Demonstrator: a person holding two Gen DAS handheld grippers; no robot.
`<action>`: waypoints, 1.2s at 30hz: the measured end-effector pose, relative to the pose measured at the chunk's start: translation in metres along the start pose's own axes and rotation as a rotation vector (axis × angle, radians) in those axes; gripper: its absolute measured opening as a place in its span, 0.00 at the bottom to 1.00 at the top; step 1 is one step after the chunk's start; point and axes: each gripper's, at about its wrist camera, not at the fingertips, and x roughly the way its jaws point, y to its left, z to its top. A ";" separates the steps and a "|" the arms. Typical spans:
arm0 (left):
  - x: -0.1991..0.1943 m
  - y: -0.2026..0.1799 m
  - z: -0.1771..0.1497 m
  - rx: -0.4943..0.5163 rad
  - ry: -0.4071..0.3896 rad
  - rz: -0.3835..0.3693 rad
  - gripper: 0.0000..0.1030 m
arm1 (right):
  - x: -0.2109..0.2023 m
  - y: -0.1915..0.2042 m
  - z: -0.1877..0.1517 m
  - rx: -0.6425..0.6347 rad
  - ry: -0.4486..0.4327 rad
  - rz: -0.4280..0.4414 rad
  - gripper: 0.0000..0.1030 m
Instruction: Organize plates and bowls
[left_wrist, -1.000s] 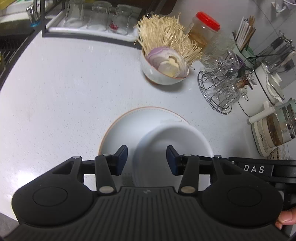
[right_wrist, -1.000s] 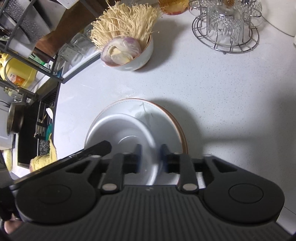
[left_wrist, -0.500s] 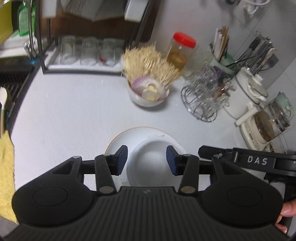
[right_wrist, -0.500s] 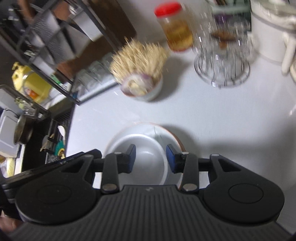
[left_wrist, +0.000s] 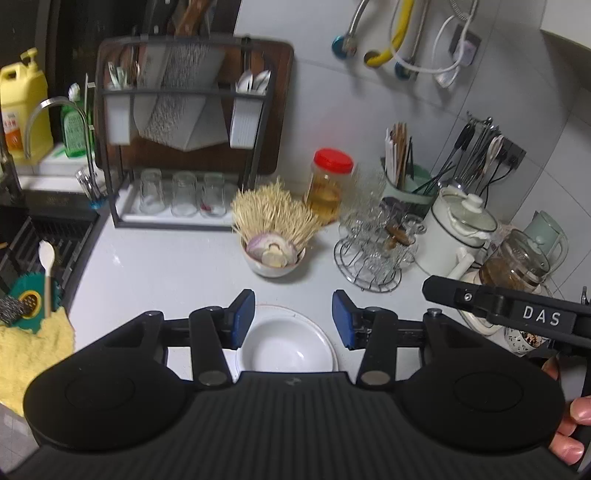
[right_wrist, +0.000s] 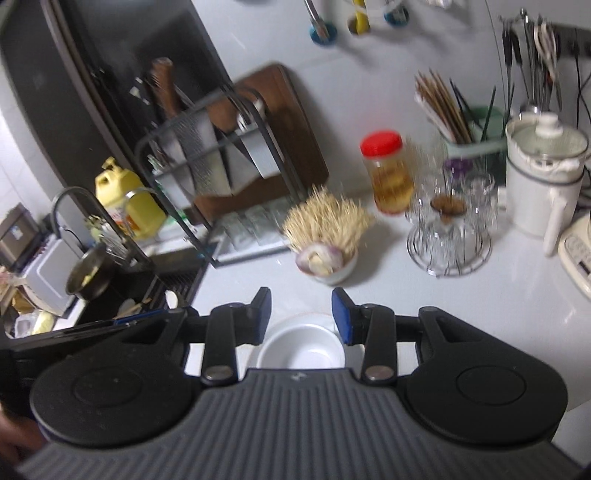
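Bowl (left_wrist: 287, 347) empty atop plate (left_wrist: 322, 328), both tongs (left_wrist: 293, 319) (right_wrist: 301, 315) spread and empty above.

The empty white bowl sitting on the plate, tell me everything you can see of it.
The empty white bowl is round, glossy and ceramic-looking, with nothing inside. It sits upright on a white plate with a thin orange rim on the pale countertop, off-centre towards the plate's near side. Its near edge is hidden behind the gripper body. Nothing else touches it.

I see an empty white bowl (left_wrist: 290, 349) sitting upright on a white plate (left_wrist: 320, 326) with thin orange rim, on the countertop.
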 end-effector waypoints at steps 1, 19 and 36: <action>-0.007 -0.003 -0.001 0.001 -0.010 0.001 0.50 | -0.007 0.002 -0.001 -0.008 -0.017 0.001 0.39; -0.084 -0.042 -0.076 -0.035 -0.037 -0.005 0.50 | -0.099 0.000 -0.064 -0.081 -0.142 -0.057 0.39; -0.115 -0.066 -0.119 -0.007 -0.030 0.007 0.58 | -0.146 -0.009 -0.106 -0.107 -0.145 -0.115 0.44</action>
